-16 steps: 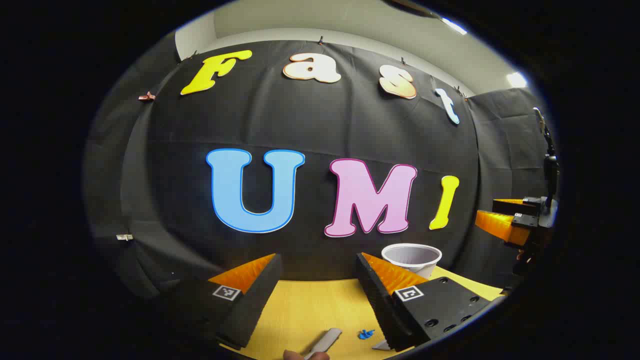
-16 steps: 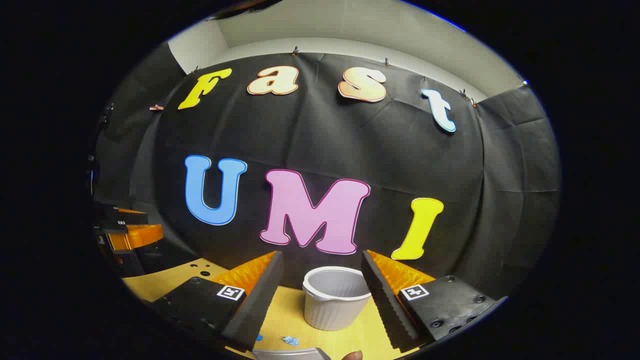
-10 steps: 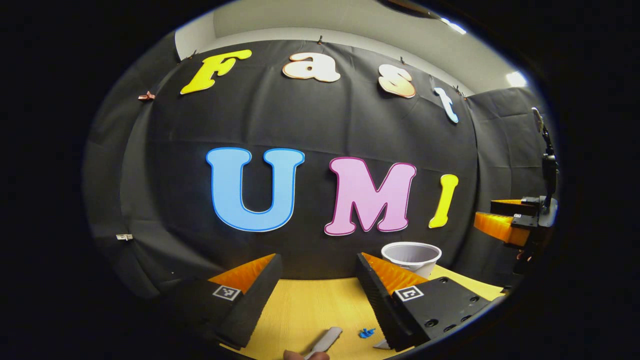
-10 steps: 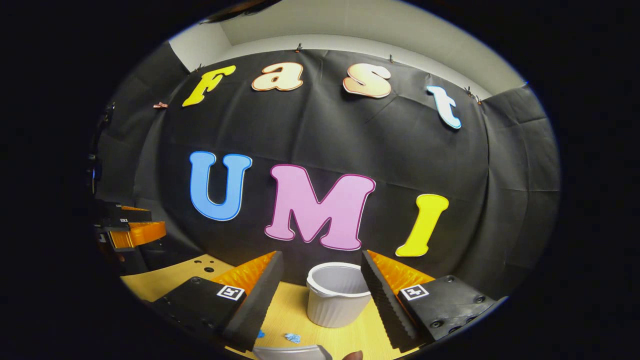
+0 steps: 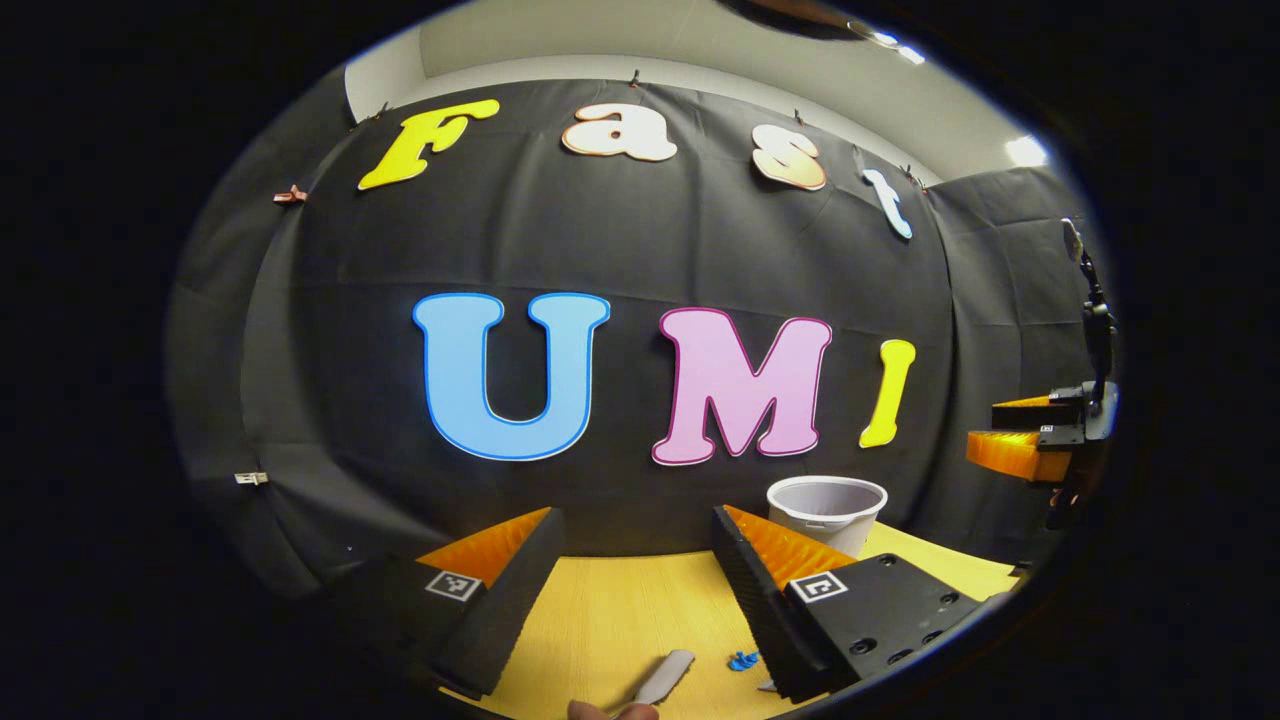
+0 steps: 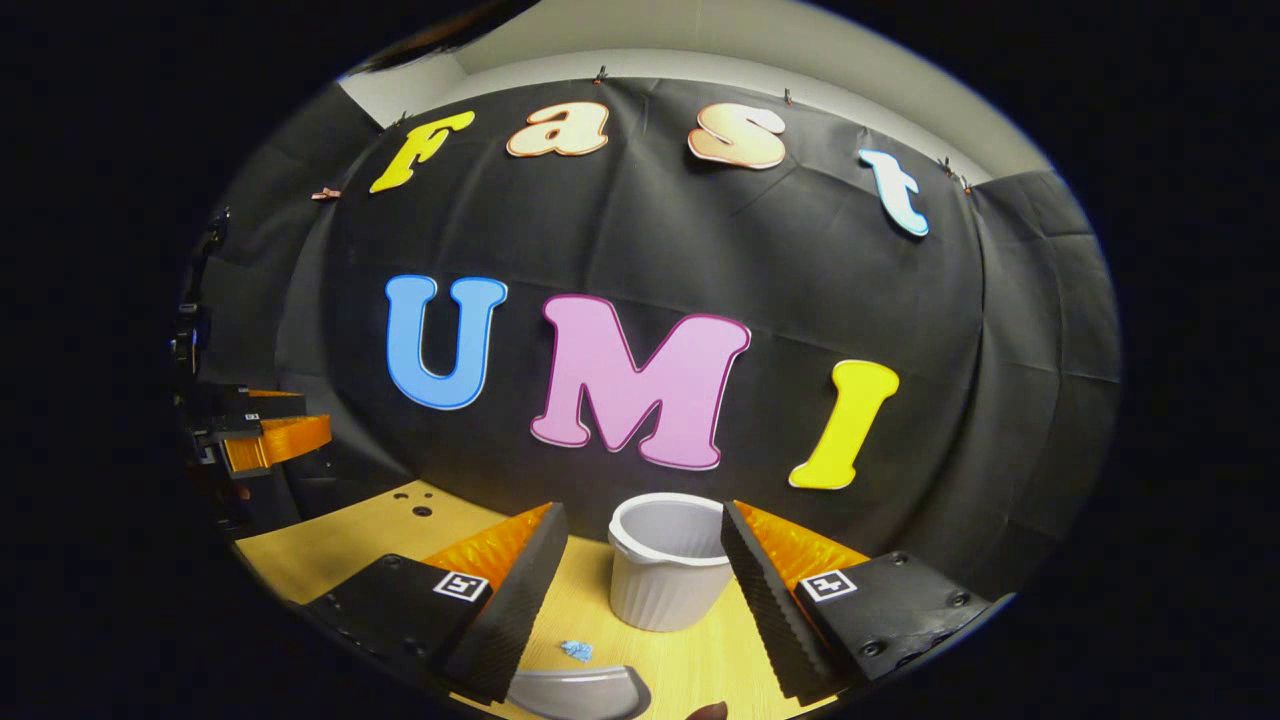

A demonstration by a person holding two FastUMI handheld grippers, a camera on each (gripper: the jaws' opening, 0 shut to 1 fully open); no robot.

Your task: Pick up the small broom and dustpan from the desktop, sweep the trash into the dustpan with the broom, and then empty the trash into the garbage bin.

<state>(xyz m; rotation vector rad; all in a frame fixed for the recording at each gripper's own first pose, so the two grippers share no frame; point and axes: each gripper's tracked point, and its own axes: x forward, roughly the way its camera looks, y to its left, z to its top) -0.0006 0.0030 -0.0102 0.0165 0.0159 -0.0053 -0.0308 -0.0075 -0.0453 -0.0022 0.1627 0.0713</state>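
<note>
two grippers are in the pictures. in the left gripper view the left gripper (image 5: 635, 580) hangs over the yellow wooden bench (image 5: 620, 610) with its black and orange fingers (image 5: 500, 590) spread wide and nothing between them. in the right gripper view the right gripper (image 6: 640, 580) also has its fingers (image 6: 770, 600) spread apart and pinches nothing.

one white ribbed plastic garbage bin (image 6: 668, 575) stands upright on the bench, seen between the right fingers but farther away and not touching them. one small piece of blue trash (image 6: 576, 650) lies on the bench near the left finger of this gripper, and one grey curved plastic dustpan edge (image 6: 580, 692) lies just in front of it at the bottom. in the left gripper view one grey narrow handle, probably of the small broom (image 5: 664, 677), lies on the bench near one blue scrap, and a fingertip (image 5: 590, 711) shows at the bottom edge beside it. the bin stands behind the right finger there.

the other gripper shows far at the side of each view, above the bench edge. two small dark holes (image 6: 412, 503) are in the bench. black cloth closes the booth, with a pale wall above.
</note>
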